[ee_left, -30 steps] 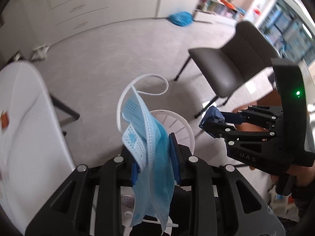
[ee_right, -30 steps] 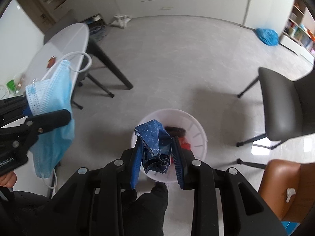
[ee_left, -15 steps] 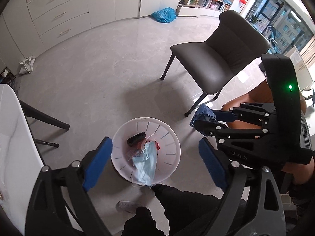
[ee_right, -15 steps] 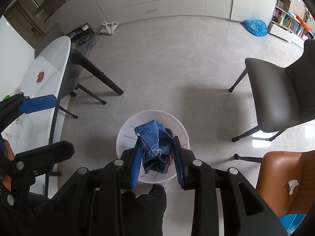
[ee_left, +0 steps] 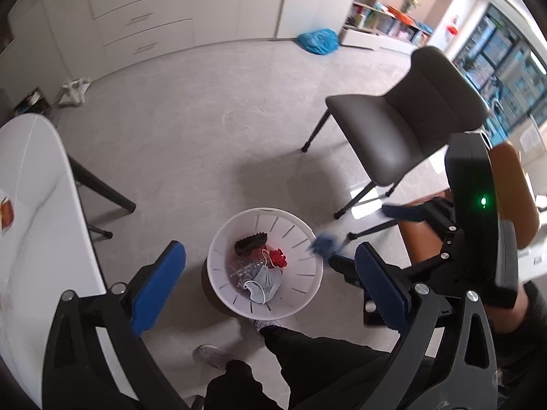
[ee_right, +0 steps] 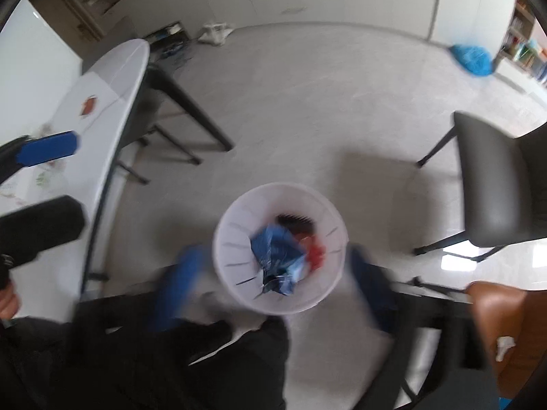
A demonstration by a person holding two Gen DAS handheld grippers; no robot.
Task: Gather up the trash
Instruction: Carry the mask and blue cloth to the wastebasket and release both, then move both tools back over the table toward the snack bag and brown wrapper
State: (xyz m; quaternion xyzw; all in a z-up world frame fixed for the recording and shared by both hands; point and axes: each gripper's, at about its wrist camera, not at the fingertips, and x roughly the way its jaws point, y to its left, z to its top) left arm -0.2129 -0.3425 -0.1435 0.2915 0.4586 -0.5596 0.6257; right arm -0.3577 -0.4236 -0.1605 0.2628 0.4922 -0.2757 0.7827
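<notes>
A white slotted trash bin (ee_left: 307,290) stands on the floor below both grippers; it also shows in the right wrist view (ee_right: 328,294). In it lie a light blue face mask (ee_left: 266,282), a black comb-like piece (ee_left: 251,240) and red scraps (ee_left: 277,257). My left gripper (ee_left: 270,283) is open and empty above the bin. My right gripper (ee_right: 273,280) is open, blurred by motion. A crumpled dark blue wrapper (ee_right: 277,256) is free of the jaws, over or inside the bin; in the left wrist view it is a blue blur (ee_left: 324,243) at the bin's right rim.
A white table (ee_left: 34,205) stands at the left with a small red-brown scrap (ee_left: 6,212) on it. A grey chair (ee_left: 403,126) stands to the right, a brown seat (ee_right: 506,328) nearer. A blue bag (ee_left: 318,41) lies on the far floor. The person's legs are below the bin.
The left gripper opened and the face mask fell into the bin. Then the right gripper opened and let go of the dark blue wrapper, which is dropping at the bin.
</notes>
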